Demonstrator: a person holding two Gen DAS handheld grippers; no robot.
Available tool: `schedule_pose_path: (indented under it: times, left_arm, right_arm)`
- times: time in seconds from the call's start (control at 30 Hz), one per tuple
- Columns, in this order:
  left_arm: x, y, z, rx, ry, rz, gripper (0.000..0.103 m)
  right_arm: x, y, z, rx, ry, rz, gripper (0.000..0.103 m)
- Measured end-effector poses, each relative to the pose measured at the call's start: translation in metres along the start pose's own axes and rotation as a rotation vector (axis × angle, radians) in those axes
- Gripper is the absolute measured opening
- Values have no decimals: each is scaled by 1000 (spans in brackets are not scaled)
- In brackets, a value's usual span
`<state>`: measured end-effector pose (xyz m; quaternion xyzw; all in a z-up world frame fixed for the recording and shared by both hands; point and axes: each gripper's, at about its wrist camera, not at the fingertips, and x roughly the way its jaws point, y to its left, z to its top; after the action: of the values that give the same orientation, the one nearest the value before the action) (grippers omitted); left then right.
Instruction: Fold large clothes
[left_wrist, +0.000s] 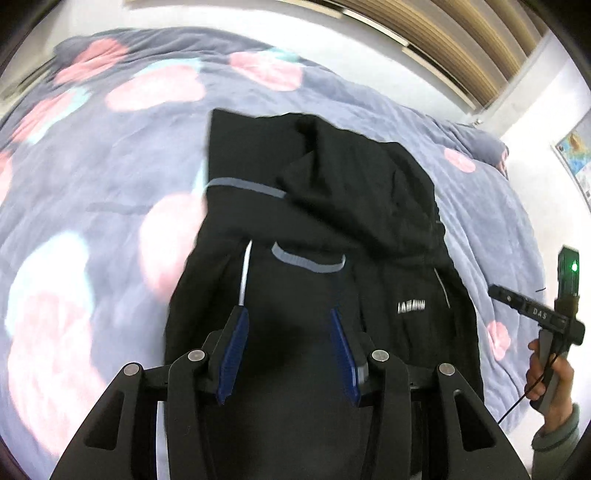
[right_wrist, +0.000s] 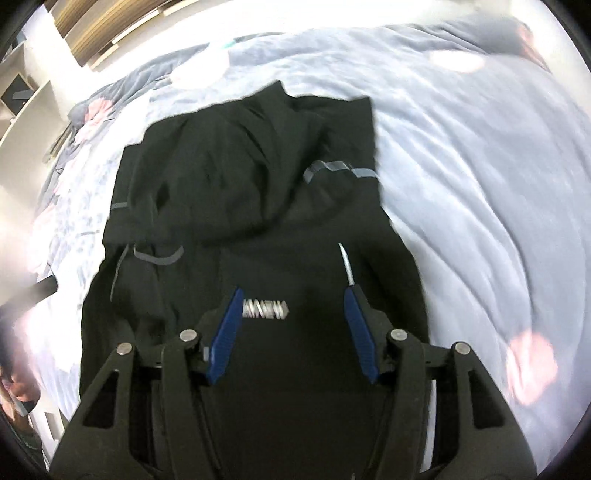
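Here, at nine o'clock in the left wrist view, the bed's blue-grey quilt (left_wrist: 122, 177) spreads out with its pink strawberry print, blurred. Toward the middle lies the black hooded jacket (left_wrist: 332, 206), resting on the quilt, its hood bunched toward twelve o'clock and grey reflective bands crossing it. At six o'clock the left tool (left_wrist: 288, 314) hangs over the jacket's lower part, its blue pads standing moderately apart with nothing pinched between them; a white zip line runs up from beside the left pad. A small white logo (left_wrist: 411, 306) sits at about four o'clock on the cloth. At three o'clock a hand (left_wrist: 546, 376) in a grey-green sleeve grips the handle of the right tool.

In the right wrist view, the jacket (right_wrist: 240, 177) again fills the centre on the pale quilt (right_wrist: 461, 166). The right tool (right_wrist: 293, 295) hovers above the logo (right_wrist: 264, 309), jaws moderately apart, holding nothing.
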<state>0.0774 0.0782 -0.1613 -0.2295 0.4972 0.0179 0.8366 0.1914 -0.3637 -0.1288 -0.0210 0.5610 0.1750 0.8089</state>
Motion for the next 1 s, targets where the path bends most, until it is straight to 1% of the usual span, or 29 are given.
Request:
schedule_pose_path:
  times: [0.1,0.17,0.27,0.47,0.57,0.7,0.8,0.93,1.0]
  left_arm:
    - [-19,14,-27,-51,-2,15,47]
    - [-33,23,-46,-84,-3,25,47]
    - [-43,31,-65,-112,-10,40,47]
    - [-61,38,-95,-145,-13,61,47]
    - [-59,42,-109,-161,4,77,47]
    - [-49,54,-128,-201,64,99,47]
    - [-40,70,-141,-266,94,101,47]
    - [-28,92,-159,-335,120,150,47]
    - [-23,102,-165,-367,128,151,47]
  right_arm:
    - [-15,-15,-32,46,9,-3,56]
    - [-23,-25,-48,65,13,-4,57]
    - [-34,-35,-67,80,16,-15,58]
    - [-40,-49,-94,93,42,-28,60]
    - [-39,-58,-108,101,58,-36,61]
    - [-31,-71,-128,108,99,-64,64]
    - [-21,-82,-141,119,146,-78,65]
    - [-7,-96,-157,144,190,-102,66]
    - [-2,-104,-163,157,210,-110,66]
